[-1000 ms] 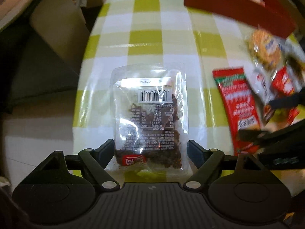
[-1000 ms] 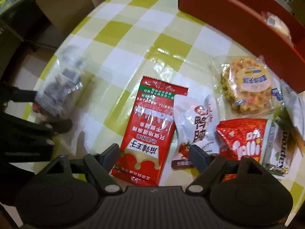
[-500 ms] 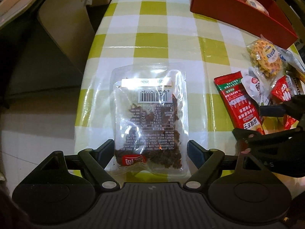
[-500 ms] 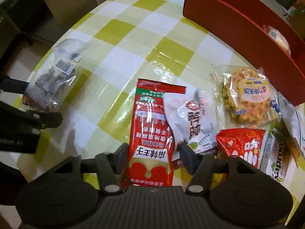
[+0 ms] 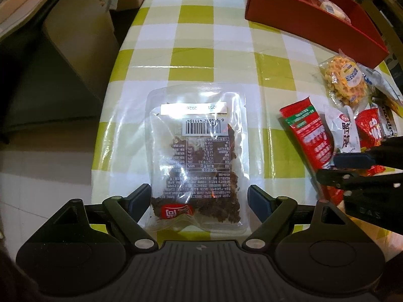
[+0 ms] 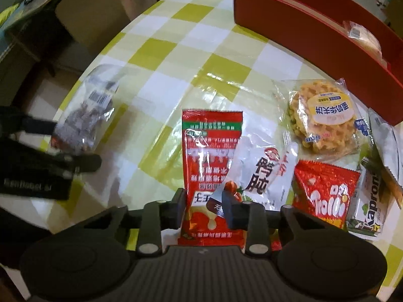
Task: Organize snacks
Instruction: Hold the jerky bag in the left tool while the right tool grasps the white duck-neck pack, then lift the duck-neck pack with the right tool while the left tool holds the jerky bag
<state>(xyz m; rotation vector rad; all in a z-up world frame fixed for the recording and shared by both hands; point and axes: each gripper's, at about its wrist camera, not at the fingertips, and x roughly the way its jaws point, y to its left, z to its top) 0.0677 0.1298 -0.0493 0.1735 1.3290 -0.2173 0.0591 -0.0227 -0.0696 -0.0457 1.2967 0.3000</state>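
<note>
A clear bag of dark dried snack (image 5: pixel 199 151) lies label-up on the green-checked tablecloth (image 5: pixel 196 37). My left gripper (image 5: pixel 199 196) is open, one finger on each side of the bag's near end, neither touching it. The same bag (image 6: pixel 85 123) shows at the left in the right wrist view. My right gripper (image 6: pixel 205 202) is closing its jaws on the near end of a long red packet (image 6: pixel 209 151), and the pads press its edges. One pad also overlaps the corner of a white pouch (image 6: pixel 262 166). In the left wrist view, the right gripper (image 5: pixel 347 166) is at the right.
A red open box (image 6: pixel 314 25) stands at the back right with one wrapped snack inside. A waffle pack (image 6: pixel 325 115), a small red bag (image 6: pixel 325 188) and a green-and-white carton (image 6: pixel 370 206) lie right of the red packet. The table edge runs along the left, with cardboard boxes (image 5: pixel 83 30) beyond.
The right gripper's jaws have narrowed from wide apart to pinching the red packet's near end. The left gripper and the clear bag have stayed put.
</note>
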